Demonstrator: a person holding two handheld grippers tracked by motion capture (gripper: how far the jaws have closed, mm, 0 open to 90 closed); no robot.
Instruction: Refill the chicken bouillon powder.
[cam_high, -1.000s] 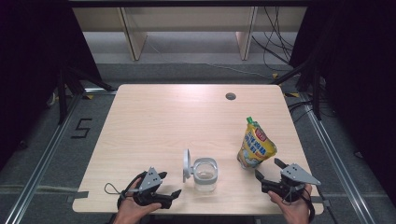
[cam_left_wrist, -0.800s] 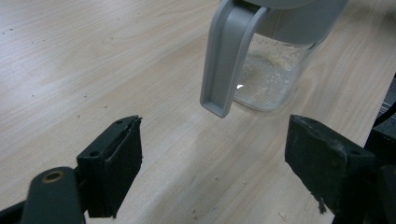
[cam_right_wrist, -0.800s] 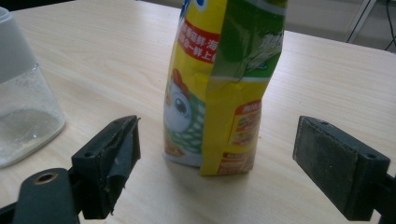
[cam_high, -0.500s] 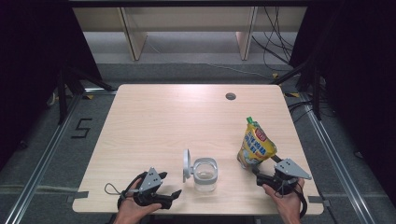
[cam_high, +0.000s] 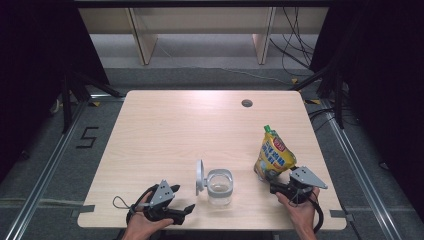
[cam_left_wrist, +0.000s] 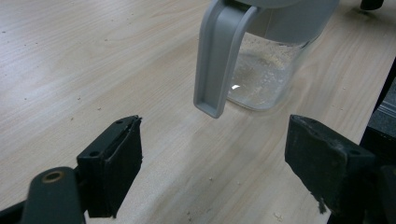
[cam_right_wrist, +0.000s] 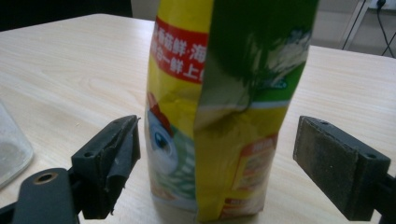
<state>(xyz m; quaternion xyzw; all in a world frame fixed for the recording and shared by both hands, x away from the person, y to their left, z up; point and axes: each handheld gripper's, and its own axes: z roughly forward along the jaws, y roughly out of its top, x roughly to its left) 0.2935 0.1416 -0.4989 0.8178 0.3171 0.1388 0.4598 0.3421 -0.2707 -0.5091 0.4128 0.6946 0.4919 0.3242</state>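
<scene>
A glossy yellow stand-up pouch (cam_high: 274, 156) — crinkled foil with a green panel, red band and a small green cap — stands upright near the right edge of the pale wood-grain table (cam_high: 165, 130), toward its near side. The right gripper (cam_high: 278, 186) sits just before it, and in the right gripper view its matte black jaws stand wide on either side of the pouch (cam_right_wrist: 224, 116), touching nothing. A clear, round-walled jar (cam_high: 219, 186) with a grey hinged lid (cam_high: 199, 176) flipped up stands near the middle of the near edge; pale powder dusts its bottom (cam_left_wrist: 261, 77). The left gripper (cam_high: 182, 212) rests near the near-left corner — jaws spread wide, empty, aimed at the jar.
</scene>
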